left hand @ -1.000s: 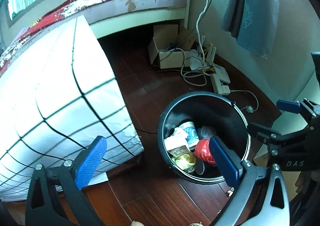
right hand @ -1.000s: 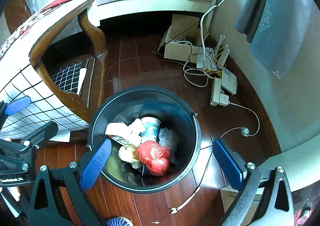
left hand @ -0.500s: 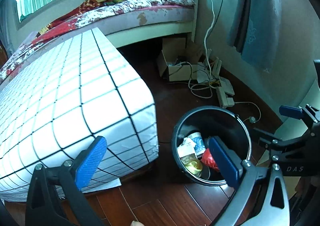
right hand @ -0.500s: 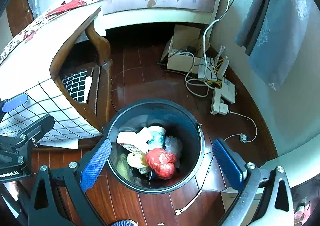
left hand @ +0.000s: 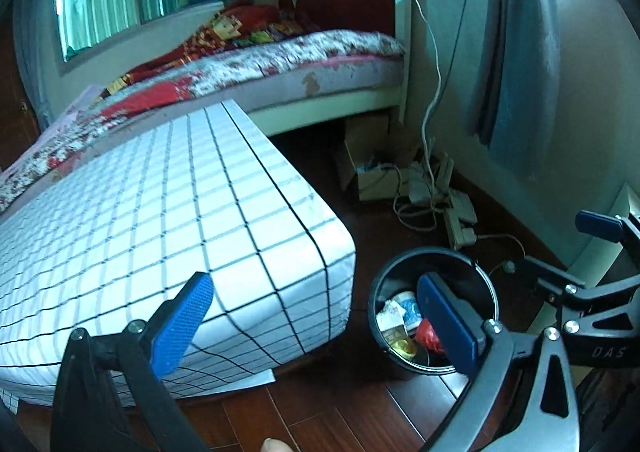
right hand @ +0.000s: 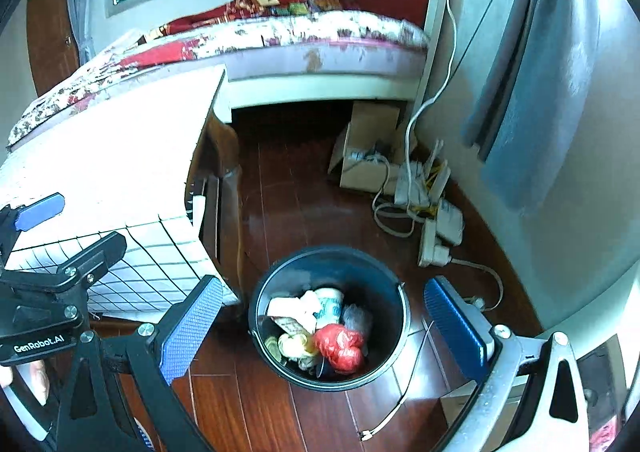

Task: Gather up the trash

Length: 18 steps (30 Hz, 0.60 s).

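Bedroom floor, two wrist views. My right hand-held gripper hangs above the black trash bin, its blue pads spread wide and holding nothing; the bin sits between them in view, well below. Inside lie a red crumpled bag, a paper cup and white wrappers. My left hand-held gripper, likewise spread and empty, is left of the bin, in front of the grid-patterned counter. The bed stands behind.
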Tool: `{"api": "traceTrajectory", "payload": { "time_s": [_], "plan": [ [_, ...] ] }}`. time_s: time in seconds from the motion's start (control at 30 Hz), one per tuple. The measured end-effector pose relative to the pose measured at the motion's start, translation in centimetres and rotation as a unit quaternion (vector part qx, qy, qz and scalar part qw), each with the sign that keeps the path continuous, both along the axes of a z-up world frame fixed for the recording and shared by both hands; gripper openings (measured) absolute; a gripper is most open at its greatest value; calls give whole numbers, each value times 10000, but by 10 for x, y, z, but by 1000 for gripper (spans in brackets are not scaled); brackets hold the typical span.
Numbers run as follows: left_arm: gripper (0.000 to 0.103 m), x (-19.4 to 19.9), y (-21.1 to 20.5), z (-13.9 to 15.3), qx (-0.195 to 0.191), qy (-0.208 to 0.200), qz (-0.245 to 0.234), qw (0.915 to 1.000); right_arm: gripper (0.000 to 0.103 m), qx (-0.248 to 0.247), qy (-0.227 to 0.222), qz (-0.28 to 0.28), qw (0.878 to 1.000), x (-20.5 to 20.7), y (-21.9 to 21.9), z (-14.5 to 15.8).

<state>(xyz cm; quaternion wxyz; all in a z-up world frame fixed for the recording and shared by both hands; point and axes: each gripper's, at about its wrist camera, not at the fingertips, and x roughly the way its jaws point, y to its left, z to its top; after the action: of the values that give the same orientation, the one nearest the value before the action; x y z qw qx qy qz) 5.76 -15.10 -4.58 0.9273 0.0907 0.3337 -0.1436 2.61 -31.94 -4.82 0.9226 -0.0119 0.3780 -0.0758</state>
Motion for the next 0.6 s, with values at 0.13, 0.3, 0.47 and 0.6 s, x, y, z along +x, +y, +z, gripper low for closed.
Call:
{"api": "traceTrajectory", "payload": {
  "time_s": [0.13, 0.3, 0.47, 0.6],
  "plan": [
    [102, -11, 13, 19, -31, -215, 171, 9996, 102, -27, -183, -69, 9998, -9, 7, 21],
    [102, -25, 23, 39, -99, -440, 241, 9987, 102, -5, -322, -151, 9994, -22, 12, 40],
    [102, -41, 28, 54, -184, -540, 239, 9981, 102, -37, -482, -166, 9987, -40, 21, 59],
    [102, -58, 31, 68, -164, -687, 202, 9973, 102, -117, -612, -163, 9979, -56, 29, 74]
  ]
}}
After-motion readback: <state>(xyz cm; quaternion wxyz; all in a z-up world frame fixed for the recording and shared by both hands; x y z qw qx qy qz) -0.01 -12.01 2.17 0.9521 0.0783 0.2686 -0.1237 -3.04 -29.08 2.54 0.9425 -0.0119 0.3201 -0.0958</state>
